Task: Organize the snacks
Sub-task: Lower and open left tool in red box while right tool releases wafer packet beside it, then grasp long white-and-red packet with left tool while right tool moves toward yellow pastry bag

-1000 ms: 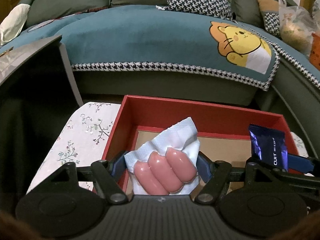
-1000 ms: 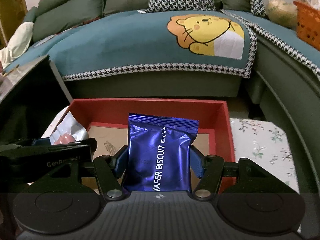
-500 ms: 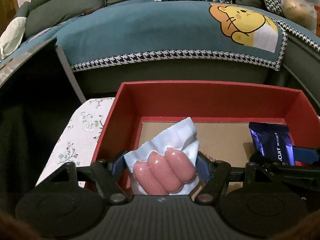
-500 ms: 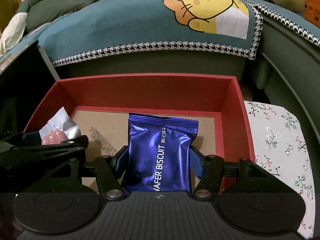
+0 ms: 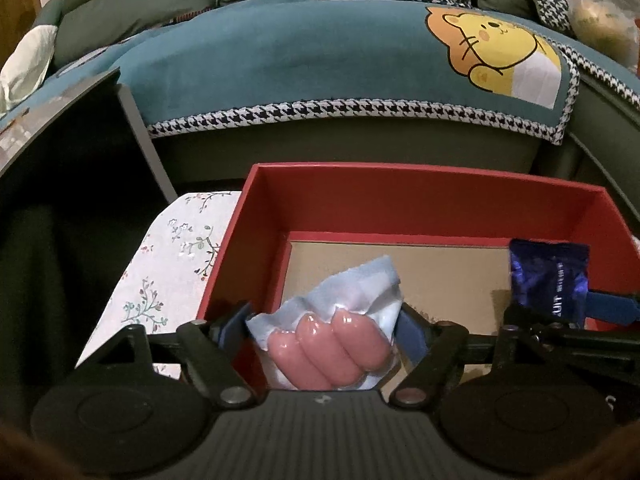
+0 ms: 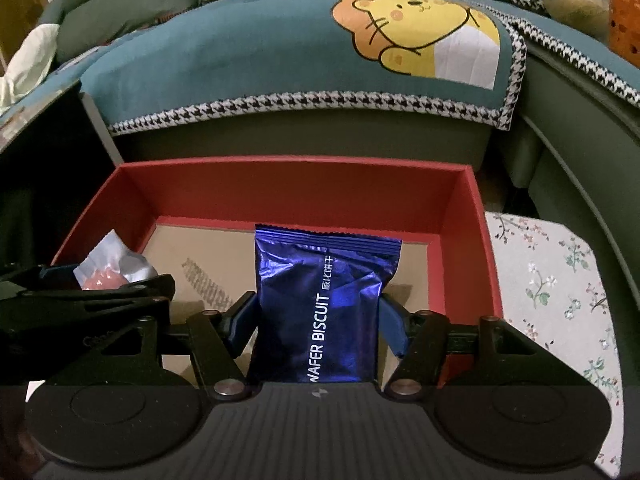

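My left gripper is shut on a clear pack of pink sausages and holds it over the left side of the red box. My right gripper is shut on a blue wafer biscuit packet and holds it upright over the middle of the red box. The box has a brown cardboard floor. The biscuit packet shows at the right in the left wrist view. The sausage pack shows at the left in the right wrist view.
The box sits on a floral cloth, which also shows left of the box. A teal-covered sofa with cushions stands behind. A dark panel stands at the left. An orange basket sits far right.
Both grippers have moved forward and lower over the red box, still holding their snacks. The box now fills more of both views.
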Motion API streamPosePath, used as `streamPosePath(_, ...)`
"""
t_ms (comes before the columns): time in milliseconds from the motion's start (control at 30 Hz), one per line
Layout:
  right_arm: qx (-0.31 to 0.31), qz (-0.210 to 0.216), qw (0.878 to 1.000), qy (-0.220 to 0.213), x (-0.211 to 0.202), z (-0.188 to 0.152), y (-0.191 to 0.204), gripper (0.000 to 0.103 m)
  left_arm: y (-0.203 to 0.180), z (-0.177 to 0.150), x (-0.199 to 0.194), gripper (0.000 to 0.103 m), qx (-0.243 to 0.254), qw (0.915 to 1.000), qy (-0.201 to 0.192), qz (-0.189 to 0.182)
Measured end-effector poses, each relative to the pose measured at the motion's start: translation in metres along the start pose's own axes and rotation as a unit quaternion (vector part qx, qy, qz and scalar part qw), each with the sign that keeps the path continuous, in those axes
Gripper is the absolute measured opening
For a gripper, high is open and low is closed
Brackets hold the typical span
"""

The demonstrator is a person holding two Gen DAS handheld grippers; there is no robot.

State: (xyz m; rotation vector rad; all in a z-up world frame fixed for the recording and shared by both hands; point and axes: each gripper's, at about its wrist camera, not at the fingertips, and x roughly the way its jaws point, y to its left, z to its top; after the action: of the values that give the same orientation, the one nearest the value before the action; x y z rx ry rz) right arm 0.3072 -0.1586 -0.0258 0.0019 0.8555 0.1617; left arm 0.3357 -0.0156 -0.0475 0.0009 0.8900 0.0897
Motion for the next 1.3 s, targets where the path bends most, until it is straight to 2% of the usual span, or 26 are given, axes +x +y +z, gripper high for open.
streamPosePath(100,-0.013,-0.025,0.999,-0.024,-0.007,0.002,0.001,0.085,0.005,0.003,-0.005,0.098,-0.010,0.9999,-0.001,-0.010)
streamPosePath(167,-0.010,-0.018,0.999,-0.031,-0.011,0.003,-0.002,0.085,0.005,0.004,-0.010,0.103,-0.013,0.9999,-0.007,-0.008)
streamPosePath(667,0.003,-0.014,0.999,-0.050,-0.041,0.009,-0.007,0.086,0.013,0.005,-0.042,0.103,-0.019,0.9988,-0.023,-0.038)
streamPosePath(967,-0.011,-0.027,0.999,-0.040,-0.069,0.000,-0.001,0.086,0.023,-0.008,-0.070,0.103,-0.021,0.9984,-0.022,-0.048)
streamPosePath(1133,-0.019,-0.017,0.999,-0.029,-0.084,-0.010,0.008,0.086,0.043,-0.024,-0.086,0.103,-0.040,0.9976,-0.009,-0.057)
streamPosePath(1300,-0.045,-0.011,0.999,-0.005,-0.091,-0.032,0.027,0.086,0.066,-0.048,-0.097,0.103,-0.054,0.9974,0.008,-0.047)
